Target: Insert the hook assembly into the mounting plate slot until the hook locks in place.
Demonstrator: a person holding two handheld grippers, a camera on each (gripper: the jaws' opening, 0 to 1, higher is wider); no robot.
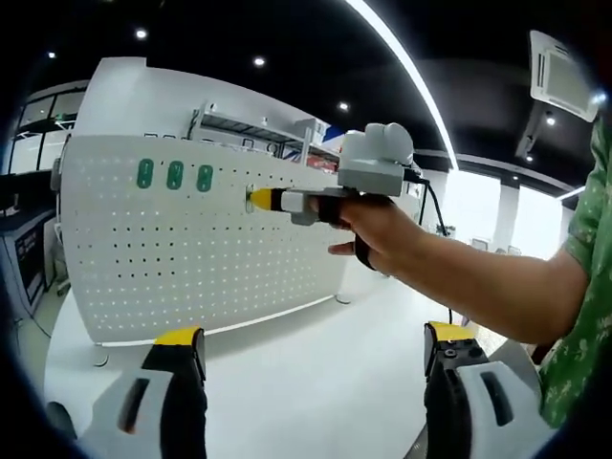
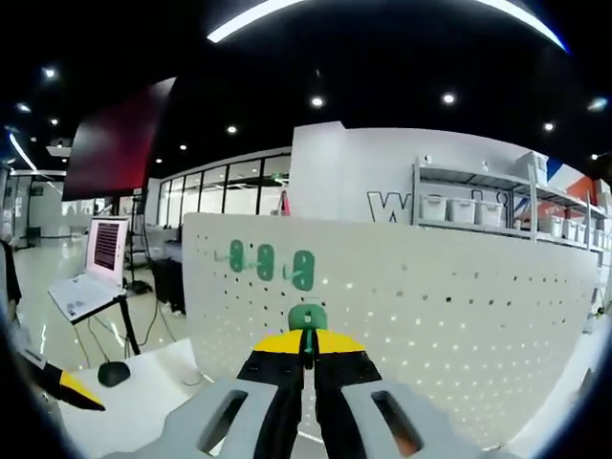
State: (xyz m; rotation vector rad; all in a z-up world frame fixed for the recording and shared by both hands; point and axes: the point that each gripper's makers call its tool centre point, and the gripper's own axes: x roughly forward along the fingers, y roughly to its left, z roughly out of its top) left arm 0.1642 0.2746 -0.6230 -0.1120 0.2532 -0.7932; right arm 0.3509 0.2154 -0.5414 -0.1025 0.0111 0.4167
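Nearest us, our left gripper (image 1: 311, 359) hangs with jaws wide apart and nothing between them, over the white table (image 1: 287, 382). Further out, our right gripper (image 2: 308, 346) has its yellow-tipped jaws clamped on a green hook assembly (image 2: 308, 318), pressed up to the white pegboard mounting plate (image 2: 430, 306). In the left gripper view the right gripper's tip (image 1: 260, 200) meets the plate just right of three green hooks (image 1: 174, 175) already seated in a row. Behind stand shelving (image 2: 497, 210) and a laptop (image 2: 91, 273).

Risk, as we judge it: a slight tilt of the hand could miss the slot, so the hook jams or sits unlocked; pushing hard may rock the freestanding plate.
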